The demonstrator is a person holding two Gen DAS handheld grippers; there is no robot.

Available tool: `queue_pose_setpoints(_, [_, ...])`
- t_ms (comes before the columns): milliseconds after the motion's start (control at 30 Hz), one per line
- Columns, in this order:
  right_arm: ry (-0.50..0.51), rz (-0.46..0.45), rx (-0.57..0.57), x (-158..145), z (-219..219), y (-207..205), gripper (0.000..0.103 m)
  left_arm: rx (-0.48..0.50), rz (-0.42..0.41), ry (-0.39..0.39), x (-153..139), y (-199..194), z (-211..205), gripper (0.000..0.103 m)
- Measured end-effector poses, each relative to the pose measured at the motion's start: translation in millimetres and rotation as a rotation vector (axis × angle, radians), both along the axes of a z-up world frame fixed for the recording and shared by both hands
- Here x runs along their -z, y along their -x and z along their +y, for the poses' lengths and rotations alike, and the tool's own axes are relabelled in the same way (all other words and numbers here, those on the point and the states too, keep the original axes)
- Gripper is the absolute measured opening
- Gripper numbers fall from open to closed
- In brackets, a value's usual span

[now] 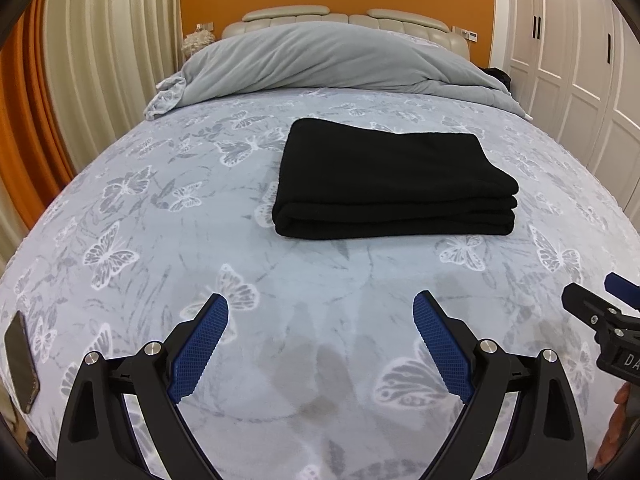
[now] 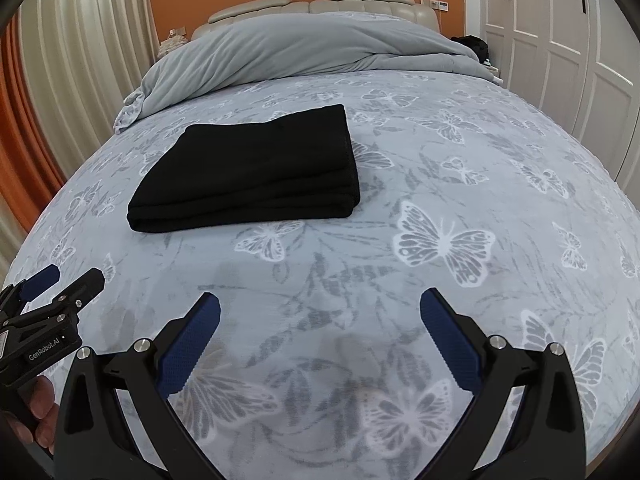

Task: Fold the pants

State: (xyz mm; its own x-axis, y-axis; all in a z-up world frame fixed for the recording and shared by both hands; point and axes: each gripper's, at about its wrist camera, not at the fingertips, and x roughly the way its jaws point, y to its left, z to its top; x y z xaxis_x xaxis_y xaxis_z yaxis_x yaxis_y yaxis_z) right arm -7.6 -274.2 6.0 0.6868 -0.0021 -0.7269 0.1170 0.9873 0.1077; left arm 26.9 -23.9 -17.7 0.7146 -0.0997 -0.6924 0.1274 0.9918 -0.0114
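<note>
The black pants lie folded into a neat rectangular stack on the butterfly-print bedspread. They also show in the right wrist view, left of centre. My left gripper is open and empty, held above the bedspread well in front of the pants. My right gripper is open and empty, also short of the pants and to their right. Each gripper shows at the edge of the other's view: the right gripper and the left gripper.
A grey duvet is bunched at the head of the bed before a beige headboard. A phone lies at the bed's left edge. Curtains hang left, white wardrobe doors stand right.
</note>
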Motion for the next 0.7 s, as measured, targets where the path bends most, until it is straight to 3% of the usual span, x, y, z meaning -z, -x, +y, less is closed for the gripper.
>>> queue_pose_setpoints(267, [0.000, 0.002, -0.001, 0.4, 3.2, -0.4, 0.098, 0.006, -0.003, -0.014, -1.6, 0.1, -1.5, 0.091])
queue_pose_setpoints(500, [0.002, 0.002, 0.000, 0.9, 5.4, -0.3, 0.098, 0.048, 0.030, 0.050, 1.0, -2.4, -1.4, 0.092])
queue_pose_setpoints(700, [0.003, 0.001, -0.001, 0.5, 4.7, -0.2, 0.098, 0.033, -0.057, -0.029, -3.0, 5.8, -9.9, 0.092])
